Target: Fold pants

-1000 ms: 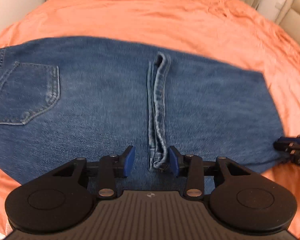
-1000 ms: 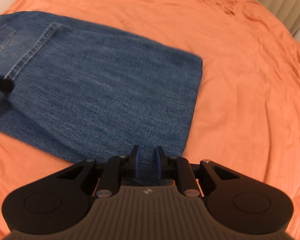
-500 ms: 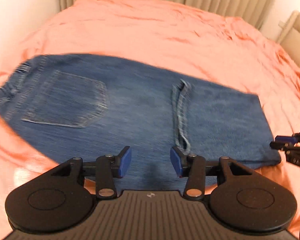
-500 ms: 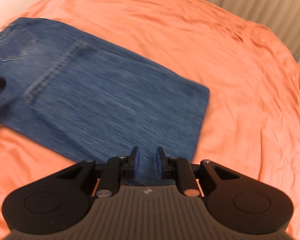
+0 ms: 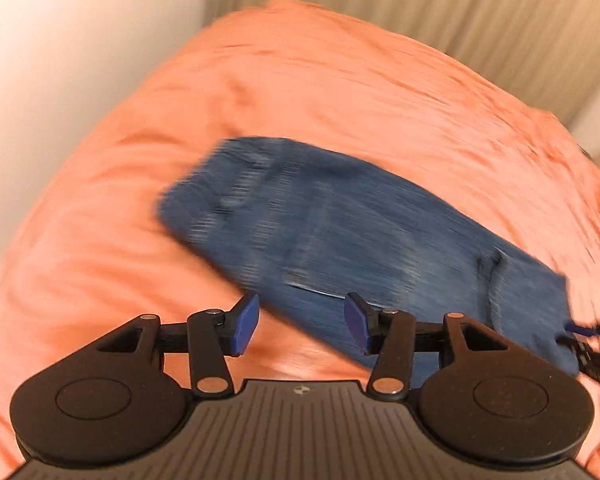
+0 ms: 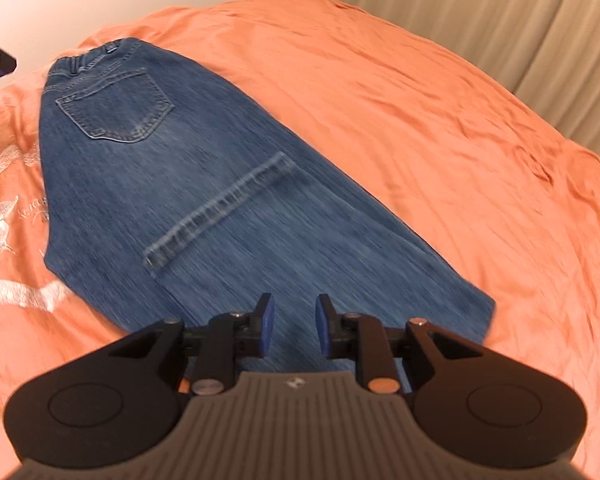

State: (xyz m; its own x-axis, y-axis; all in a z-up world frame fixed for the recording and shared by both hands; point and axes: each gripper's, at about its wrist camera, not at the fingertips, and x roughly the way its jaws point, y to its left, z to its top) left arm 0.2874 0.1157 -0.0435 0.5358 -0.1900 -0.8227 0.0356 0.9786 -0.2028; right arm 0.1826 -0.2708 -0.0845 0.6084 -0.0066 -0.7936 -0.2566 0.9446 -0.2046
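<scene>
Hovering with both claws above the pants (image 6: 220,200), lying flat on the orange bed (image 6: 420,100) and already doubled, with the hem (image 6: 220,208) crossing the middle of the denim. Seen from the right wrist, reaching from the waistband at 10 o'clock, past the back pocket (image 6: 116,108), down to the folded end at 5 o'clock.

Holding nothing in the left claw (image 5: 302,322): medium-wide, having just been opening, with only bed and a denim edge behind the gap. Holding nothing in the right claw (image 6: 294,322) either: a narrow gap, pads apart, cloth only in the background.

Judged as a move between two folds, probably toward the next grip. To do it well:
- Open the right claw wider first, because of the thick stacked denim.
- Come down on the two corners of the folded end, one claw for each corner, biting through all layers together.
- Lift only a little, carry toward the waistband at 10 o'clock, keep the side edges matched.
- Lay down slowly instead of dropping, to avoid pushing the hem out of place.

Hard to read: strong blur in the left wrist view, so pocket and seams hardly visible there. Hidden at 6 o'clock in the right wrist view: the nearest edge of the pants, under the claw body. Cut off at the frame border: the other claw in each view, at 4 o'clock and at 10 o'clock. Impossible to count the layers or to see the underside.
</scene>
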